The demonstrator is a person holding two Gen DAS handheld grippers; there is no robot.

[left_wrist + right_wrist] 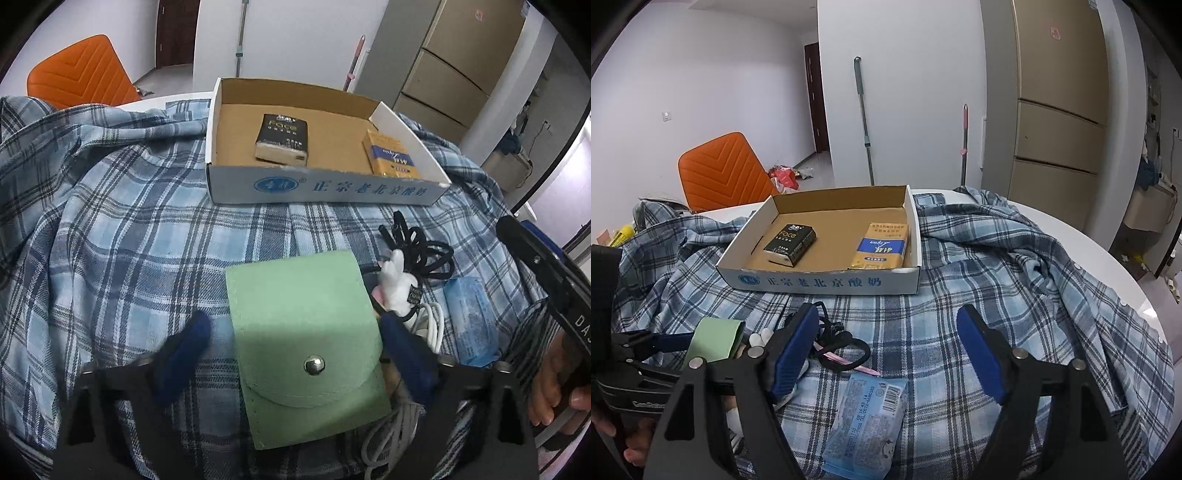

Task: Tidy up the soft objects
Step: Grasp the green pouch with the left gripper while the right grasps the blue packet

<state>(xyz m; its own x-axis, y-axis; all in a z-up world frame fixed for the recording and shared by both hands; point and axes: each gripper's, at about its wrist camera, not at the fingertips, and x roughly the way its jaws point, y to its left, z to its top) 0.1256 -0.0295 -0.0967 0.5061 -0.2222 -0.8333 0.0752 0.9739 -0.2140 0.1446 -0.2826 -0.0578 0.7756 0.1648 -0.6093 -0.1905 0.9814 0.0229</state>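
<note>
A green felt pouch (303, 339) with a metal snap lies on the plaid cloth (129, 236) between the fingers of my left gripper (295, 332), which is open around it. It also shows in the right wrist view (713, 343). My right gripper (890, 343) is open and empty above a blue wet-wipe packet (868, 421). The cardboard tray (827, 282) ahead holds a black tissue pack (792, 242) and a yellow tissue pack (882, 245).
A black cord bundle (424, 251), a small white plush (397, 286) and a white cable (432, 325) lie right of the pouch. An orange chair (724, 170) stands behind the round white table (1108, 258). A fridge (1060, 103) and mops stand at the back.
</note>
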